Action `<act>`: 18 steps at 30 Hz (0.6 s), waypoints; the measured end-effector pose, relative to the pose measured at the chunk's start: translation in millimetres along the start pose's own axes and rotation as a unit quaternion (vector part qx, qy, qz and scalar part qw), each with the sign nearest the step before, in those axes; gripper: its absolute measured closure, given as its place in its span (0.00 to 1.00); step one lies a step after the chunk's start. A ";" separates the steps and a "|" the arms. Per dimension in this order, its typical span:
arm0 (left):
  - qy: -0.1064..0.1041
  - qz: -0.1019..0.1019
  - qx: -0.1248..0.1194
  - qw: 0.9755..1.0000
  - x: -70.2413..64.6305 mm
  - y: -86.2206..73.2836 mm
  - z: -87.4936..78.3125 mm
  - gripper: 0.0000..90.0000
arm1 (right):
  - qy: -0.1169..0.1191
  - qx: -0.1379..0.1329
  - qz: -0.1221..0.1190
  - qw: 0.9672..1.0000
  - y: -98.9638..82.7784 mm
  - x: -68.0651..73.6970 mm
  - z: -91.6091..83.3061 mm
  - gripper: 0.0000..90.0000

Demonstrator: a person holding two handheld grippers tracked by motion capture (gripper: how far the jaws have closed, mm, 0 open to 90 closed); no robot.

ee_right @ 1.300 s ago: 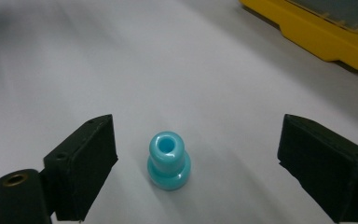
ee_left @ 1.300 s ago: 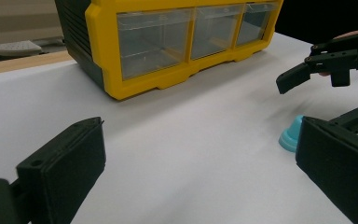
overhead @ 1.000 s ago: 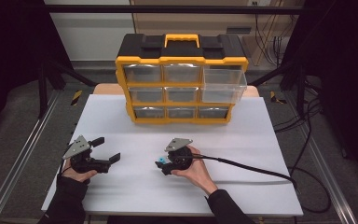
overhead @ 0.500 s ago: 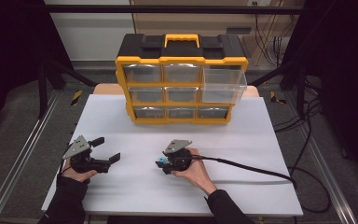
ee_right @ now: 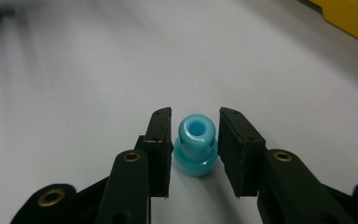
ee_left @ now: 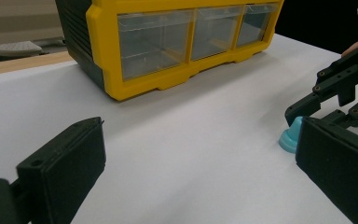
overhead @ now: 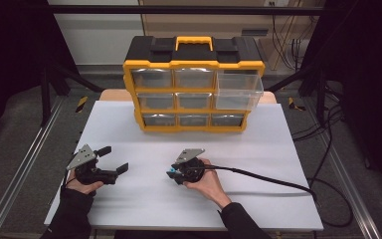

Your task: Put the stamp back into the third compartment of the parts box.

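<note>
A small light-blue plastic piece [ee_right: 195, 151], a stem on a wider round base, stands upright on the white table [overhead: 258, 144]. My right gripper [ee_right: 196, 113] lies low on the table with the piece between its jaws. The jaws have just been closing, and the pads stand close on either side of the piece with thin gaps at the stem. In the high view the right gripper [overhead: 172, 173] is at the table's middle front, with the blue piece [overhead: 169, 172] at its tip. My left gripper [overhead: 114, 159] rests at the front left, open and empty. The left gripper view shows the blue piece [ee_left: 289, 140] at its right.
A yellow and black drawer organizer [overhead: 194, 64] with clear drawers stands at the back of the table. Its top right drawer [overhead: 238, 92] is pulled out. The right gripper's cable [overhead: 273, 178] trails off to the right across the table.
The right gripper's jaws have drawn closer together around the blue piece. Both hands have stayed where they were.
</note>
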State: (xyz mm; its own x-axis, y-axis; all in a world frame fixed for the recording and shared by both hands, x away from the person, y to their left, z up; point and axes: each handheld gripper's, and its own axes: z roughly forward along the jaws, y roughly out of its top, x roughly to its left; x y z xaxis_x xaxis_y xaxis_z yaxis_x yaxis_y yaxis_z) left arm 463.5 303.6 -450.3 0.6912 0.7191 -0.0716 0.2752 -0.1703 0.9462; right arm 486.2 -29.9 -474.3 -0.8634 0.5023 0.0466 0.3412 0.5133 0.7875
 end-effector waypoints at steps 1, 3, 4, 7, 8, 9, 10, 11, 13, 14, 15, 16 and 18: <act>0.000 0.000 0.000 1.000 0.0 0.0 0.0 0.01 | 0.000 0.000 0.000 1.000 0.0 0.0 0.0 0.73; 0.000 0.000 0.000 1.000 0.1 0.0 0.0 0.01 | -0.001 0.001 0.002 1.000 0.2 0.2 -0.5 0.74; 0.000 0.000 0.000 1.000 0.0 0.0 0.0 0.01 | -0.002 -0.001 0.001 1.000 0.2 0.1 -0.5 0.75; 0.000 0.000 0.000 1.000 0.0 0.1 -0.1 0.01 | -0.002 -0.001 0.002 1.000 0.2 0.0 -0.7 0.78; 0.000 0.000 0.000 1.000 0.0 0.1 -0.1 0.01 | -0.002 0.000 0.003 1.000 0.1 0.1 -0.6 0.78; 0.000 0.000 0.000 1.000 -0.1 0.0 0.0 0.01 | -0.003 0.001 0.003 1.000 0.0 0.1 -0.5 0.79; 0.000 0.000 0.000 1.000 -0.1 0.1 0.0 0.01 | -0.003 0.002 0.002 1.000 -0.2 0.0 -0.4 0.79; 0.000 0.000 0.000 1.000 -0.1 0.1 0.0 0.01 | -0.003 0.002 0.001 1.000 -0.3 -0.1 -0.1 0.79; 0.000 0.000 0.000 1.000 -0.1 0.1 -0.1 0.01 | -0.004 0.002 0.001 1.000 -0.4 -0.1 -0.1 0.80; 0.000 0.000 0.000 1.000 -0.1 0.1 -0.1 0.01 | -0.004 0.002 0.001 1.000 -0.4 -0.1 -0.1 0.80; 0.000 0.000 -0.001 1.000 -0.1 0.2 -0.2 0.01 | -0.005 0.003 0.003 1.000 -0.2 0.0 -0.6 0.80; 0.000 0.000 -0.001 1.000 -0.1 0.2 -0.2 0.01 | -0.005 0.003 0.003 1.000 -0.2 0.0 -0.6 0.80; 0.000 0.000 0.000 1.000 -0.3 0.2 0.0 0.01 | -0.002 0.006 0.009 1.000 0.3 -0.2 -1.1 0.81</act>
State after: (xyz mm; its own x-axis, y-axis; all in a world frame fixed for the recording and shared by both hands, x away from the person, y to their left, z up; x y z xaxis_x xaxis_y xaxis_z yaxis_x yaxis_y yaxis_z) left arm 463.3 303.3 -450.1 0.6916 0.7188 -0.0711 0.2742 -0.1702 0.9465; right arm 486.0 -30.6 -473.3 -0.8556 0.5143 0.0579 0.3606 0.5122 0.7795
